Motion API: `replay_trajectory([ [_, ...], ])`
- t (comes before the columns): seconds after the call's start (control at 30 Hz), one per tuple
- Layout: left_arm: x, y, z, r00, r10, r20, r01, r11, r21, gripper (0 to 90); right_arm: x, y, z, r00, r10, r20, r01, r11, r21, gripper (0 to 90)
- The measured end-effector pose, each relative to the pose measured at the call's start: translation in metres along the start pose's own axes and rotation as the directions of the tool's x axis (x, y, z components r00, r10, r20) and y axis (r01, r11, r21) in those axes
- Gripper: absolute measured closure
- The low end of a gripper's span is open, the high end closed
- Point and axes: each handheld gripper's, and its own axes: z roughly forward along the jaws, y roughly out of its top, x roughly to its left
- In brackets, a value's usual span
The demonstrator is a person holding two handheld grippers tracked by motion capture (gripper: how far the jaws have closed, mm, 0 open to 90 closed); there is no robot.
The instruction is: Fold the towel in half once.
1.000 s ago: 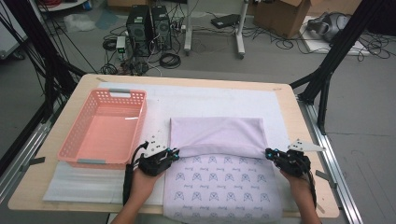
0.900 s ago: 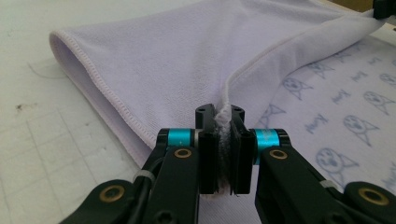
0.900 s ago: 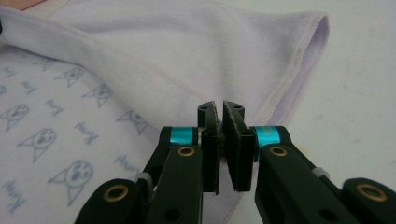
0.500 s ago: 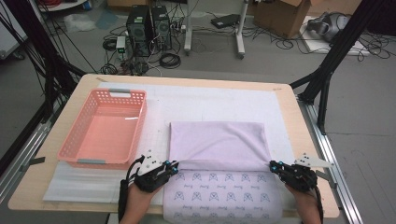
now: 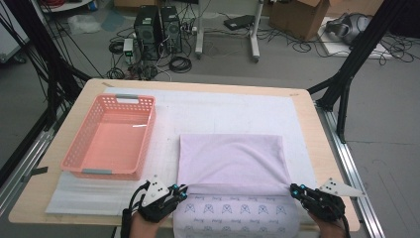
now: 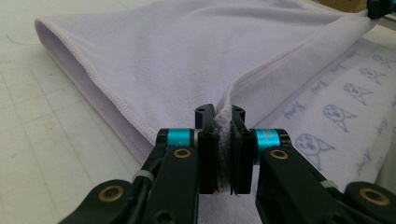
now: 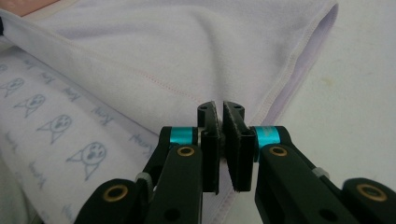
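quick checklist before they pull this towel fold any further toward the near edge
1. Left tool clamped on the towel corner: ok, cloth is pinched between its pads.
2. Right tool clamped on the other corner: ok by the high view; whether cloth sits between the pads up close, cannot tell.
3. Held edge taut and level between the two tools: ok, it runs straight across.
4. Far fold lying flat and square: ok.
5. Pink basket out of the towel's path: ok, it stands apart to the left.
6. Room left on the table at the near side: cannot tell.
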Motion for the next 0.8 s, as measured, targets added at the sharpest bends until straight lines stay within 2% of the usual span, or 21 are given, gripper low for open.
replay_trajectory([
  [0.5, -0.012, -0.009, -0.013, 1.0, -0.005, 0.003, 0.005, 1.0, 0.005, 83.8, 0.013, -0.011, -0.015, 1.0, -0.001, 0.002, 0.001, 1.0, 0.01, 84.9],
  [0.67, -0.016, -0.012, -0.019, 0.9998, -0.004, 0.017, 0.004, 1.0, 0.006, 83.9, 0.016, -0.013, -0.02, 1.0, 0.008, -0.004, -0.008, 1.0, 0.012, 84.9],
  [0.8, -0.02, -0.017, -0.024, 0.9996, -0.001, 0.028, 0.0, 0.9998, 0.017, 83.8, 0.018, -0.017, -0.025, 1.0, -0.005, -0.001, 0.005, 1.0, 0.031, 85.0],
])
